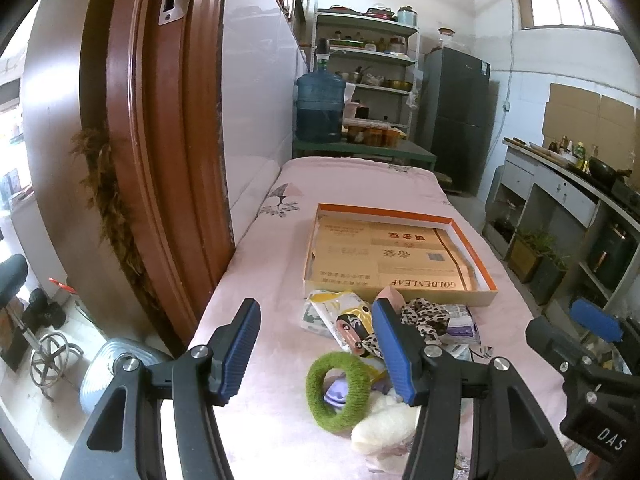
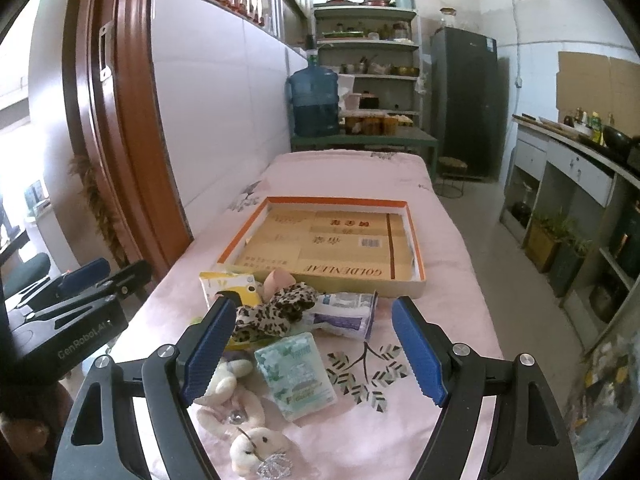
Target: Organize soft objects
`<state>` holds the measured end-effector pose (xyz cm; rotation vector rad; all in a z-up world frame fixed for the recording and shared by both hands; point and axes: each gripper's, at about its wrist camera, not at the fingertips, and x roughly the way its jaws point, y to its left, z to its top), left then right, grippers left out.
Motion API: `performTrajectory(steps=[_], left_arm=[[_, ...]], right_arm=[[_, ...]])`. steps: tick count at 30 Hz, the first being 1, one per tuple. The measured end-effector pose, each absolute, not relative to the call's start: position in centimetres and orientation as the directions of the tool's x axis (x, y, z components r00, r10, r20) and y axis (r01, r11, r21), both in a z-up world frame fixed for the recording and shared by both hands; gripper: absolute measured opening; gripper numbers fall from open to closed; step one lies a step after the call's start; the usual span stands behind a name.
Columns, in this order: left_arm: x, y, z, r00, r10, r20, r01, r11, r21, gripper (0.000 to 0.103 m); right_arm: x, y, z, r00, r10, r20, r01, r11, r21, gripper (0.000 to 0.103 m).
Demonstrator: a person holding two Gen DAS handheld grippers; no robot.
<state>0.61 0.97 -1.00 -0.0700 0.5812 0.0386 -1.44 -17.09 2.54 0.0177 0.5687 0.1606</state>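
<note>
A pile of soft things lies on the pink bedspread [image 1: 260,360] in front of a shallow orange-rimmed cardboard tray [image 1: 472,236] [image 2: 416,240]. A fuzzy green ring [image 1: 340,392] sits between the fingers of my left gripper [image 1: 316,354], which is open above it. A leopard-print scrunchie [image 1: 426,316] [image 2: 280,306], a yellow tissue pack [image 1: 340,312] [image 2: 228,282], a purple tissue pack [image 2: 348,316], a green tissue pack [image 2: 296,376] and cream plush toys [image 2: 224,376] lie close by. My right gripper [image 2: 316,352] hangs open over the green pack.
A brown door frame [image 1: 160,160] and white tiled wall run along the bed's left side. A blue water jug [image 1: 320,108], shelves and a dark fridge [image 1: 456,120] stand beyond the bed. A counter [image 2: 580,160] with bottles lines the right. A fan [image 1: 116,364] sits on the floor left.
</note>
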Motion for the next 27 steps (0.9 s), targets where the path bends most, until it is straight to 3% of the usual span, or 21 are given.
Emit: performTrajectory(steps=[27], left_arm=[[0.96,1.05,-1.70,0.825,0.017,-0.565,-0.053,0.997,-0.048,0.058]], right_arm=[[-1.13,-17.12,1.54,0.821,0.177,-0.543,-0.160,0.984,0.079,0.081]])
